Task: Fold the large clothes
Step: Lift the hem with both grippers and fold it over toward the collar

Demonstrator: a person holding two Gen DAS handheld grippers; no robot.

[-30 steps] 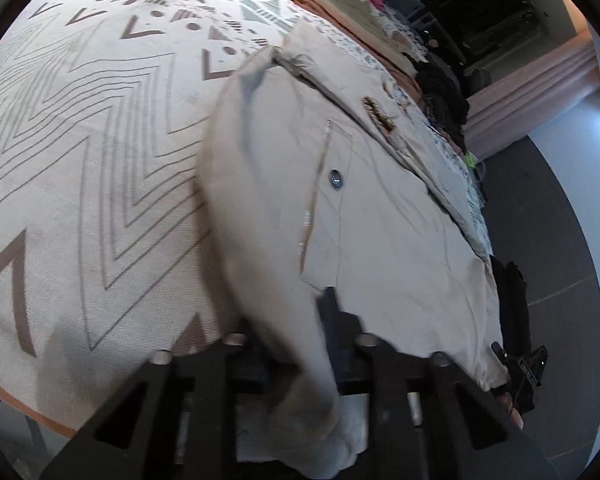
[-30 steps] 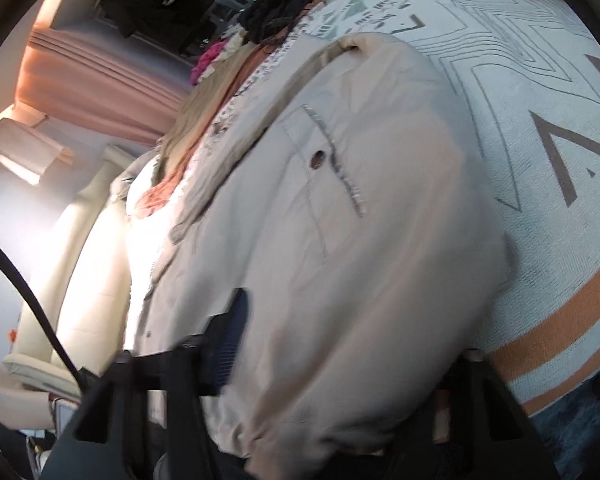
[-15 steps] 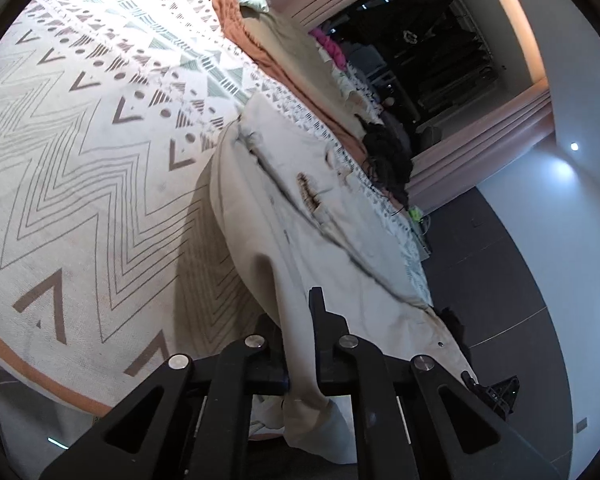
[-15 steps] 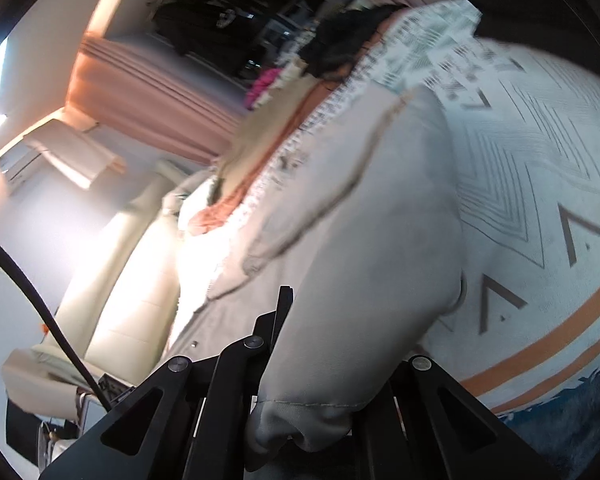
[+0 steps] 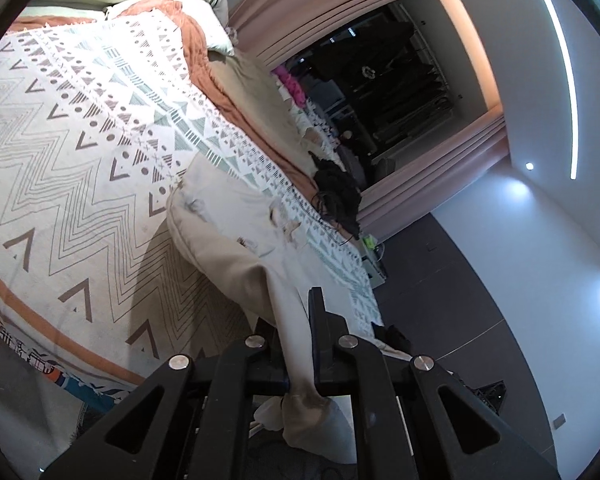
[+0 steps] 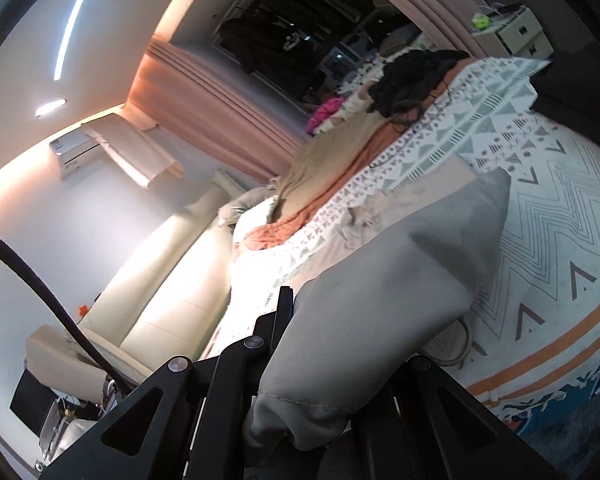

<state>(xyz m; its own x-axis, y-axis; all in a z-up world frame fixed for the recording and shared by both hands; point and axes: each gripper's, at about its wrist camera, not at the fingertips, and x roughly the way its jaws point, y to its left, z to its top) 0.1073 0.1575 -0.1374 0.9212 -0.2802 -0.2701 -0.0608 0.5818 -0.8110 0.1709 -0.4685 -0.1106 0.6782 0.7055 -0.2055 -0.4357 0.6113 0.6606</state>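
Left gripper (image 5: 298, 344) and right gripper (image 6: 300, 344) both pinching beige trousers (image 5: 236, 240) lifted off patterned bedspread (image 5: 80, 152).

A big bed (image 5: 80, 184) carries everything. A white blanket (image 5: 60, 128) with zigzag lines and little triangles covers the top, with an orange stripe along the near edge. A pair of beige pants (image 5: 236, 240) lies on the blanket near that edge, and one end is lifted up off the bed. Along the far edge lie an orange-brown cloth (image 5: 220, 88), a tan cloth (image 5: 256, 96), something pink (image 5: 290, 84) and a black heap of clothes (image 5: 336, 196). A pale pillow (image 5: 216, 36) sits at the far corner.
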